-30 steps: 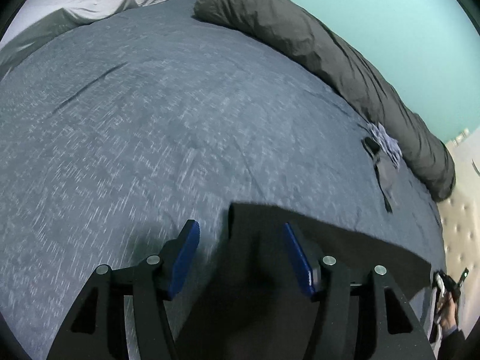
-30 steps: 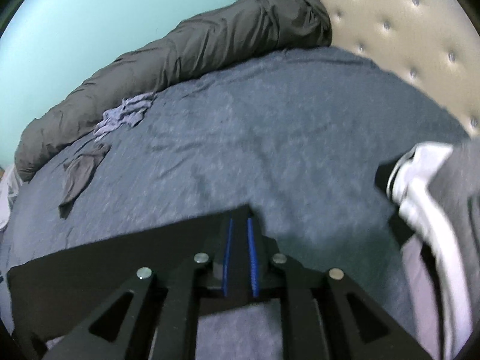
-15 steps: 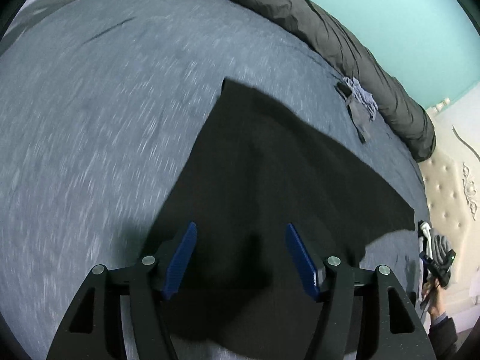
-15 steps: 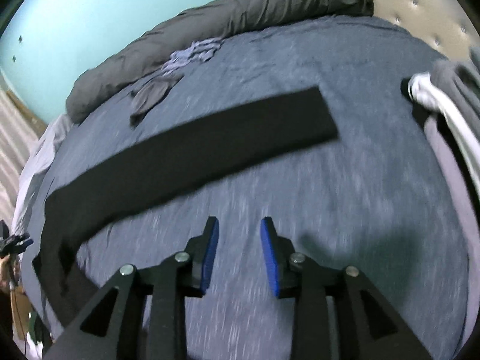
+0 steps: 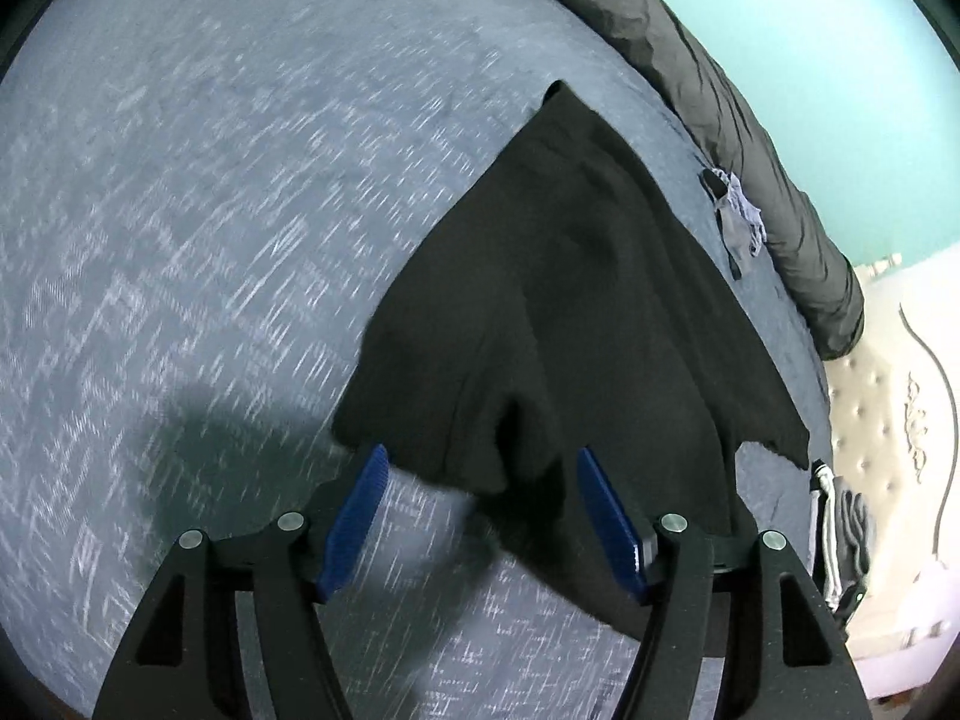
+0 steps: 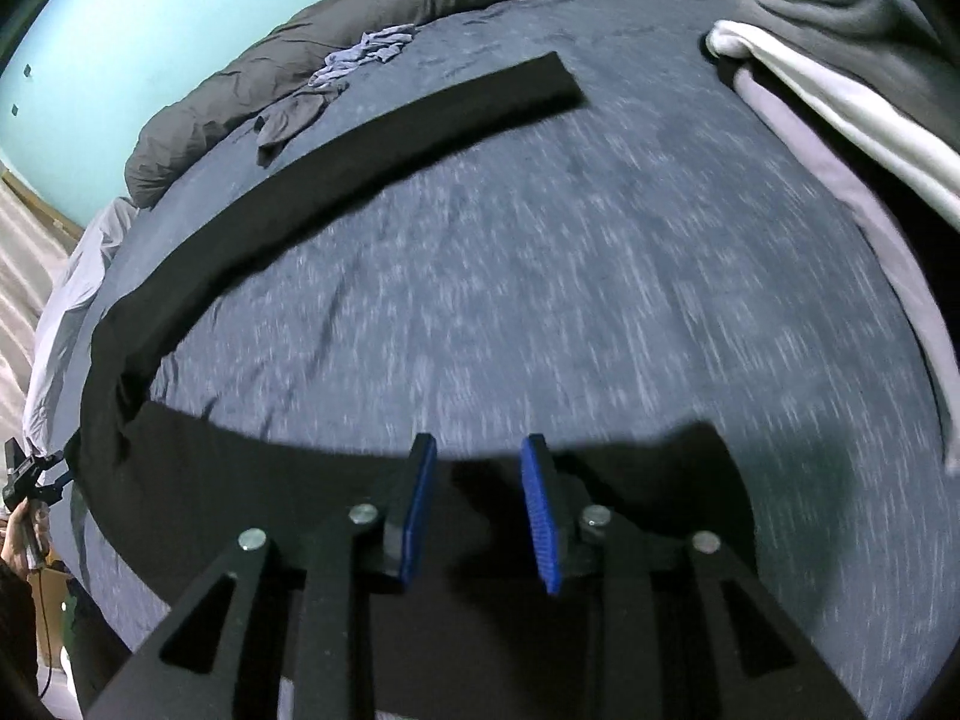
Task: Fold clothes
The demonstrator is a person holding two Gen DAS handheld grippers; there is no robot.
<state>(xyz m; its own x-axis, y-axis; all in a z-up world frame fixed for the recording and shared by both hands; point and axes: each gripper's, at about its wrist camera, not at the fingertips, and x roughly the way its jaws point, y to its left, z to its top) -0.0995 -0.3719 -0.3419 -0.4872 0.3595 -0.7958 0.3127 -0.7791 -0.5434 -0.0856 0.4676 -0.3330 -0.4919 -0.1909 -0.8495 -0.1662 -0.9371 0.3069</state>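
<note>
Left wrist view: the left claw (image 5: 480,516) is seen above the grey-blue bed (image 5: 210,210), its jaws parted and opening. The black garment (image 5: 570,312) is spread on the bed just ahead, its near edge reaching between the blue pads untouched.

Right wrist view: the right claw (image 6: 477,504) is shown with jaws apart, nothing gripped. The black garment (image 6: 384,138) is laid as a long band ahead, with more black cloth beneath the jaws.

A home bedroom: a wide bed (image 5: 210,210) under a blue-grey heathered sheet, a rolled dark grey duvet (image 6: 288,66) along its far edge against a turquoise wall (image 5: 810,30), and a cream tufted headboard (image 5: 870,420) at the right.
</note>
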